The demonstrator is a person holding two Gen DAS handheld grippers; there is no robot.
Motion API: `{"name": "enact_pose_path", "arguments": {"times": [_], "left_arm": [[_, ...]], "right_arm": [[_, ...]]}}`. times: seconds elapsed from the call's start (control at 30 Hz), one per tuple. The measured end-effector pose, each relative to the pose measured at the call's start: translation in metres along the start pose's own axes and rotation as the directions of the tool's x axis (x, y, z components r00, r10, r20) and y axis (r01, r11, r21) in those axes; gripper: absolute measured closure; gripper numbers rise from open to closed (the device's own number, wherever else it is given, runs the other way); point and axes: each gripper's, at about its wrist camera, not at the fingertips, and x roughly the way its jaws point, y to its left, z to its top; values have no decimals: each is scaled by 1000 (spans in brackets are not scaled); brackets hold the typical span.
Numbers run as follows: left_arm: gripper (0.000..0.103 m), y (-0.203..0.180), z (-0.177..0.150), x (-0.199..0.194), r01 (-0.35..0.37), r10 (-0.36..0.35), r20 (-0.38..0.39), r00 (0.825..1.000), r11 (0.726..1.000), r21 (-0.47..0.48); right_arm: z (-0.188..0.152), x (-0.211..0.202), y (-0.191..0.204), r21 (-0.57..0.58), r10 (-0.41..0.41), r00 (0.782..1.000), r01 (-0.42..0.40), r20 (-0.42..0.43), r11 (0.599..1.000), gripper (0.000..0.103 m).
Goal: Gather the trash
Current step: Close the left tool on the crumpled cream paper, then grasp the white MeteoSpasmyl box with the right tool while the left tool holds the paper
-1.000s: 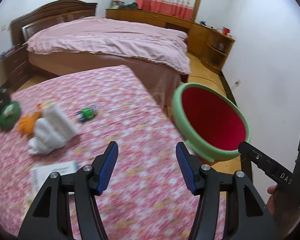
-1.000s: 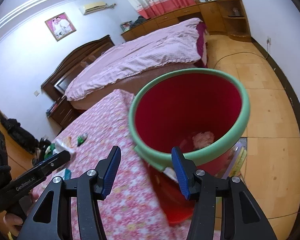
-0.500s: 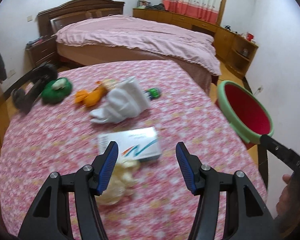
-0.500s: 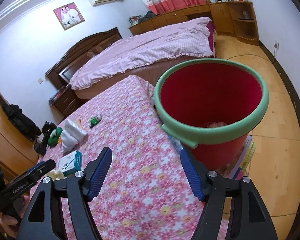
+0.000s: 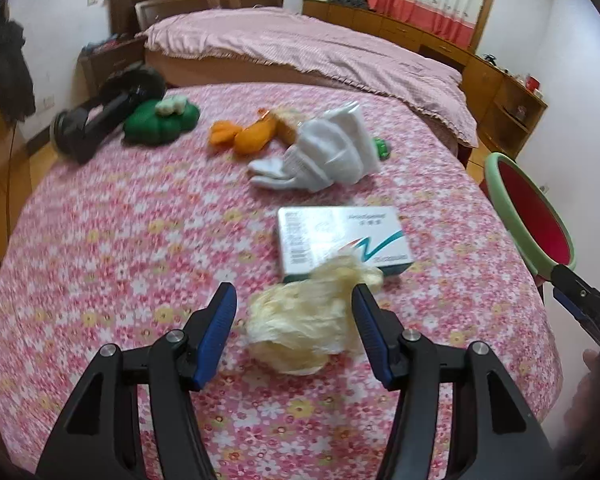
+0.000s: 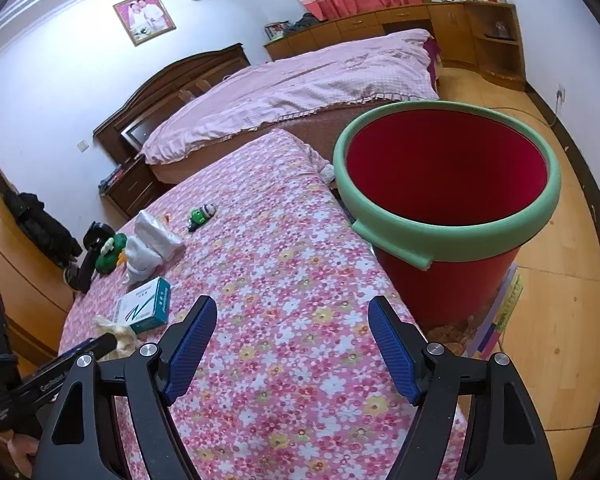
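Observation:
A crumpled yellowish plastic bag (image 5: 306,320) lies on the flowered tablecloth (image 5: 120,240), between the open fingers of my left gripper (image 5: 294,312), which hovers just above it. Behind it lie a white and teal carton (image 5: 340,236), a white glove bundle (image 5: 328,152) and orange peel (image 5: 244,134). My right gripper (image 6: 292,340) is open and empty over the table's right edge. The red bucket with a green rim (image 6: 448,200) stands on the floor just right of the table; it also shows in the left wrist view (image 5: 536,216). The left gripper's side (image 6: 52,376) shows in the right wrist view.
A green plush toy (image 5: 160,122) and black headphones (image 5: 100,116) lie at the table's far left. A small green toy (image 6: 202,216) lies mid-table. A bed with a pink cover (image 6: 300,80) stands behind. Coloured books (image 6: 504,312) lie on the floor by the bucket.
My left gripper has swung left from the bucket across the table and come down over the yellowish bag. My right gripper has pulled back from the bucket and opened wider.

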Motion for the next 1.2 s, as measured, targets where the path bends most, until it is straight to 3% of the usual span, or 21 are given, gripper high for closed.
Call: {"name": "enact_pose_path", "arguments": {"times": [0.27,0.43,0.6,0.97,1.2], "left_arm": [[44,11,-8,12,73,-75,-17,997,995,-65],[73,6,-10,9,136,-136,-5,991,989,-63],[78,11,-10,-4,146,-144,32,989,987,-64],[79,72,9,-29,0,21,128,992,986,-168],[79,106,7,-36,-89,124,159,980,974,-207]], "right_arm": [[-3,2,7,-18,0,1000,0,18,1000,20],[-4,3,15,-44,-2,1000,3,26,999,19],[-6,8,33,-89,4,1000,-4,2,996,19],[-5,28,91,-184,66,995,-78,-70,980,19],[-16,62,134,-218,95,984,-128,-152,968,19]]}}
